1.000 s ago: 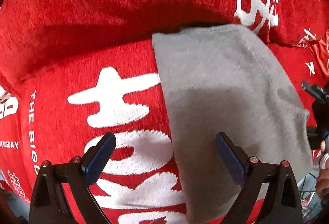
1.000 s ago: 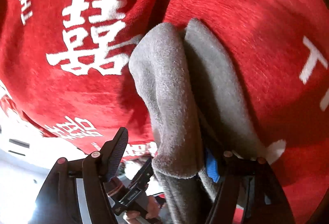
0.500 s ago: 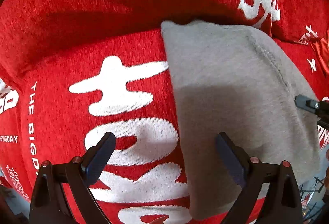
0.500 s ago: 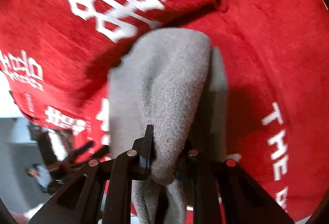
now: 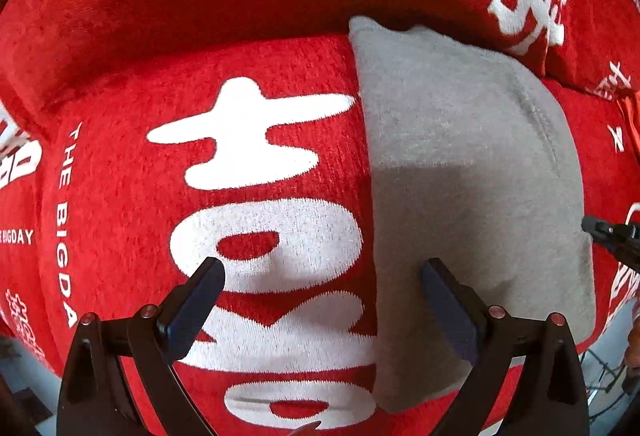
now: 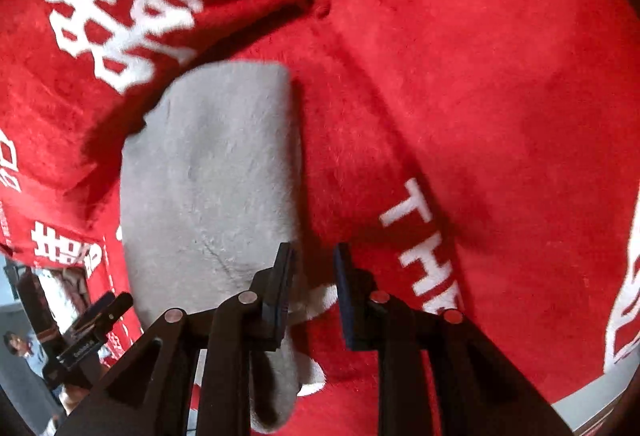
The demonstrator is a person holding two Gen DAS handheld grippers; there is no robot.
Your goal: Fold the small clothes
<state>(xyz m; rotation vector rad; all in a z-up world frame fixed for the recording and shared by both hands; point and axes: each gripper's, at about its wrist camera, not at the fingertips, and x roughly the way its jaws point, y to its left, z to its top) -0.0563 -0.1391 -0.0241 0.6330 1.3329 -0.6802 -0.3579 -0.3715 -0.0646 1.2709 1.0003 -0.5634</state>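
Note:
A small grey garment point(image 5: 460, 156) lies folded flat on the red cover point(image 5: 120, 236). My left gripper point(image 5: 320, 268) hangs open straight above it. Its right finger is over the grey cloth, its left finger over the white lettering, and nothing is between them. In the right wrist view the grey garment point(image 6: 208, 176) lies left of my right gripper point(image 6: 313, 250). That gripper's jaws stand a narrow gap apart and are opening. Only red cover shows between the pads, and the cloth's edge passes under the left finger point(image 6: 280, 284). The right gripper's tip point(image 5: 612, 240) shows at the garment's right edge.
The red plush cover point(image 6: 480, 96) with white characters drapes over seat cushions and a backrest fold point(image 5: 280, 8) behind the garment. My left gripper point(image 6: 92, 324) shows at the lower left, past the seat's front edge. A room with a person point(image 6: 20, 348) lies beyond.
My right gripper shut on a raised fold of the grey garment, then let go and lifted away. The garment now lies flat. The left gripper stayed open above it.

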